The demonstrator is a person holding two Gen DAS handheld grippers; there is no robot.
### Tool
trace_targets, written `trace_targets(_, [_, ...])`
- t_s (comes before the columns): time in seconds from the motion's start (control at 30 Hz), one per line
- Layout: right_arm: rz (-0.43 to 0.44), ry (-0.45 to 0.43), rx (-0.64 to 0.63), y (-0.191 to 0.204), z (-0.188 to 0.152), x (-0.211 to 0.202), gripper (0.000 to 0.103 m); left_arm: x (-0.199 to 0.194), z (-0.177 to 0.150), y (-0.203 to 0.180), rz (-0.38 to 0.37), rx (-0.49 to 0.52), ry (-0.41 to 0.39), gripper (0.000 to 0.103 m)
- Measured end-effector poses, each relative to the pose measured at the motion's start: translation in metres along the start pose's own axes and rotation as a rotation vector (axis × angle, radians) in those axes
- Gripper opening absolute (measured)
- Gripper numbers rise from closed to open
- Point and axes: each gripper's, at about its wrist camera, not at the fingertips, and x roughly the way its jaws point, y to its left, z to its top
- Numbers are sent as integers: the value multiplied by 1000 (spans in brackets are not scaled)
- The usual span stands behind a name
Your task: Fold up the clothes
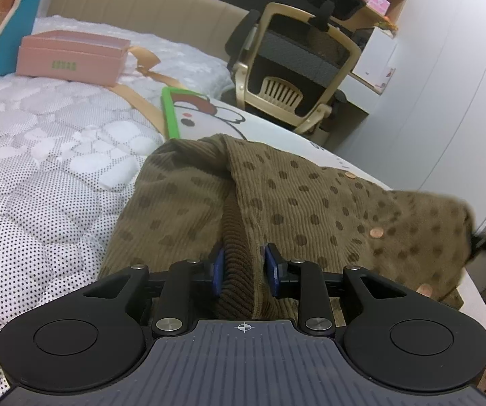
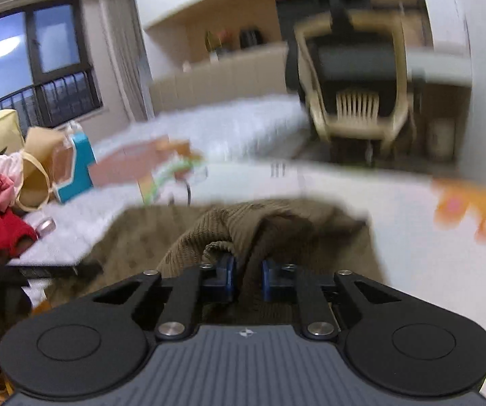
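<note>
Brown spotted corduroy garment (image 1: 310, 203) across lower centre of both views, draped over the bed (image 1: 39, 169). Left gripper (image 1: 244, 267) and right gripper (image 2: 246, 279) each clamped on a bunched ridge of cloth. Could slip free or fold askew: thick bunching, uneven pull. Pink box (image 1: 73, 57) label at upper left unreadable.

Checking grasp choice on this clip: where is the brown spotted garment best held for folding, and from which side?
Grip the garment at its thick ribbed edge, coming from the near side, along the bed. That edge bunches into a raised ridge that fits between the pads. Both the left hand-held gripper and the right hand-held gripper are shut on such folds.
</note>
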Motion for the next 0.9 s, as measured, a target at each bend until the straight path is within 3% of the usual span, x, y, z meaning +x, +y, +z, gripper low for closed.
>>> trace_targets(0.07, [-35,10,-26,-1,1,-9,13,-3,1,1,2,7,4,30])
trace_targets(0.27, [-226,209,-36,-25,-43,-2,13,-11,3,5,8,27,15,35])
trace_targets(0.33, [-224,213,0,-32,-44,-10,13,-13,3,6,10,34,19,47])
trace_targets(0.43, [-179,140,-4,-27,-25,-21,16,-18,5,7,11,50,22,47])
trace_targets(0.53, [-121,82,-32,-14,0,-13,40,-27,17,-6,-41,98,-12,57])
trace_targets(0.57, [-112,79,-41,-10,4,-6,55,-28,20,-10,-64,102,-18,59])
trace_targets(0.6, [-100,79,-47,-8,6,2,59,-30,23,-14,-86,102,-22,64])
trace_targets(0.67, [-78,99,-24,-13,-1,10,59,-32,24,-20,-136,95,-18,66])
trace_targets(0.77, [-82,142,10,-23,-25,12,40,-31,20,-26,-227,95,7,74])
trace_targets(0.9, [-149,159,-152,-3,-45,11,40,-15,9,-40,-302,117,58,78])
